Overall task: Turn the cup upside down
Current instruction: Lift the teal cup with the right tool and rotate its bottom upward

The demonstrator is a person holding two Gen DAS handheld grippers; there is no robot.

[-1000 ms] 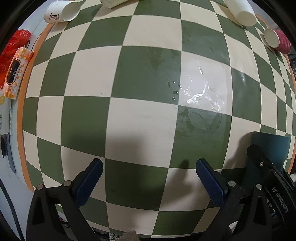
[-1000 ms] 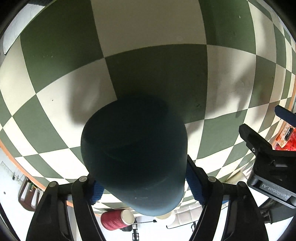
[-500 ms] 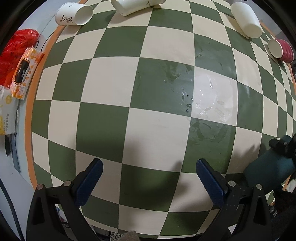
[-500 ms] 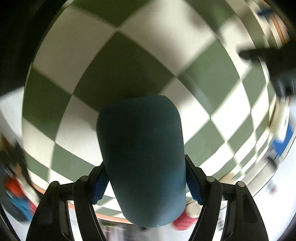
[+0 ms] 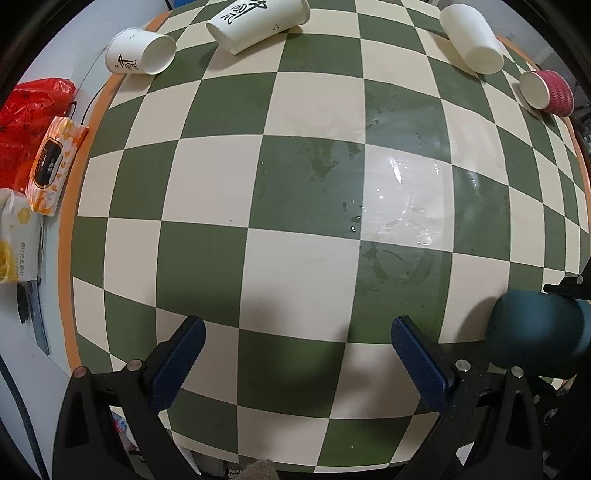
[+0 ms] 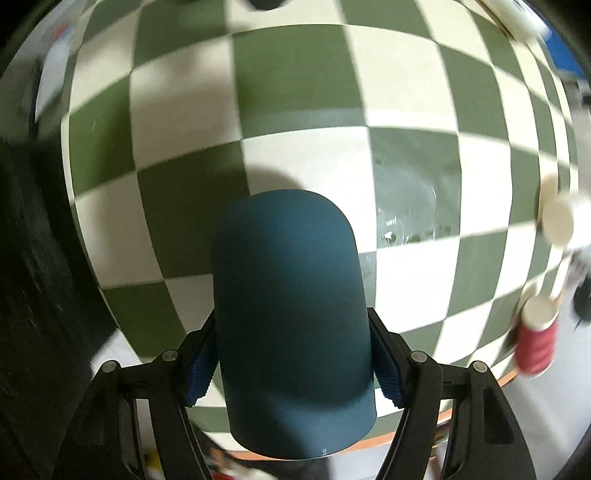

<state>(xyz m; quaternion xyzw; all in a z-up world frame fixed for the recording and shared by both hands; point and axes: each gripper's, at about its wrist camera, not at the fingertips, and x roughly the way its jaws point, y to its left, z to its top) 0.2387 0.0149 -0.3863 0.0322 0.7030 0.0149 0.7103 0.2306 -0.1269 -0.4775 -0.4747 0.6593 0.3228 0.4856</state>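
Observation:
A dark teal cup (image 6: 291, 317) fills the middle of the right wrist view. My right gripper (image 6: 291, 360) is shut on it, blue pads pressing both its sides, and holds it above the green and cream checkered table (image 6: 303, 103). Its rounded closed end points away from the camera. The cup also shows at the right edge of the left wrist view (image 5: 535, 336), lying sideways in the air. My left gripper (image 5: 295, 354) is open and empty over the table's near part.
Several paper cups lie on their sides along the far edge: white ones (image 5: 142, 51) (image 5: 258, 22) (image 5: 472, 37) and a red one (image 5: 546, 92). A wet patch (image 5: 399, 206) glistens mid-table. Tissue packs (image 5: 55, 164) and a red bag (image 5: 26, 122) sit left of the table.
My right gripper has turned the teal cup over in the air and swung across the table. The left gripper has drawn back, showing more of the far edge.

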